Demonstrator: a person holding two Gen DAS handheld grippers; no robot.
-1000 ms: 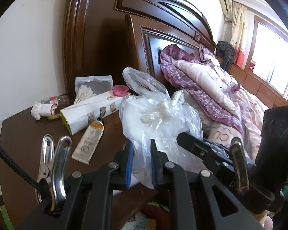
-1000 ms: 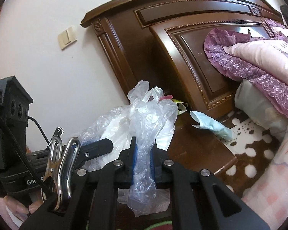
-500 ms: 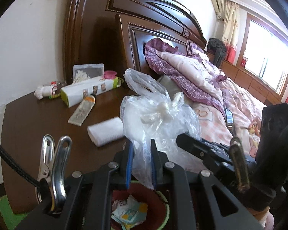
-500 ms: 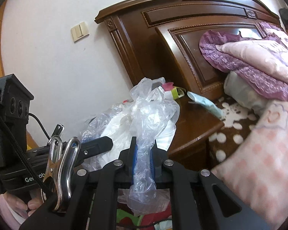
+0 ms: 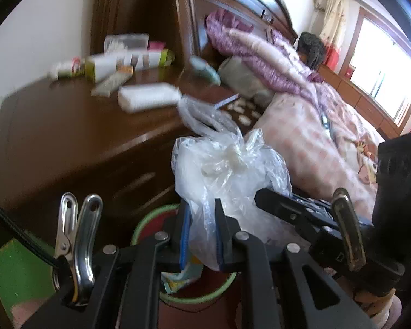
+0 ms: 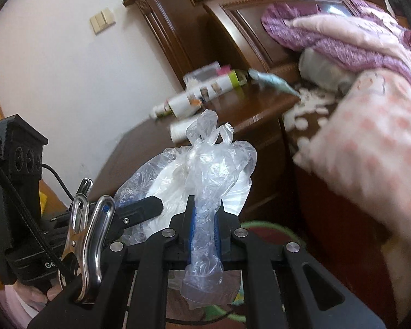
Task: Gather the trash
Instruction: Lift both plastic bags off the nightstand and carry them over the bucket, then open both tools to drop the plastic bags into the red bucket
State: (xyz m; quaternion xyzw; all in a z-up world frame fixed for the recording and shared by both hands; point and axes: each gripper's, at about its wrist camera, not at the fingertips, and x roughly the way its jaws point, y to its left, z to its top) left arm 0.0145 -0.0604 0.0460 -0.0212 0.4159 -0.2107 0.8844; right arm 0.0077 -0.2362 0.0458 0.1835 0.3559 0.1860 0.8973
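Observation:
A crumpled clear plastic bag [image 5: 227,170] with something white inside hangs between both grippers. My left gripper [image 5: 201,235] is shut on one part of it. My right gripper [image 6: 204,235] is shut on a twisted strip of the same bag [image 6: 205,170]. The bag is held in the air in front of the nightstand, above a trash bin with a green rim [image 5: 148,219] and a red inside that holds paper scraps. The bin's rim also shows in the right wrist view [image 6: 271,224]. Each gripper appears in the other's view.
A dark wooden nightstand [image 5: 63,137] carries a white box with a green end [image 5: 123,63], a tube [image 5: 112,82], a white pack [image 5: 148,98] and a clear container [image 5: 126,39]. A bed with pink and purple bedding [image 5: 301,104] lies to the right, against a tall wooden headboard [image 6: 205,13].
Both grippers have carried the bag back off the nightstand top and down, so it now hangs over the trash bin. Both stay shut on the bag.

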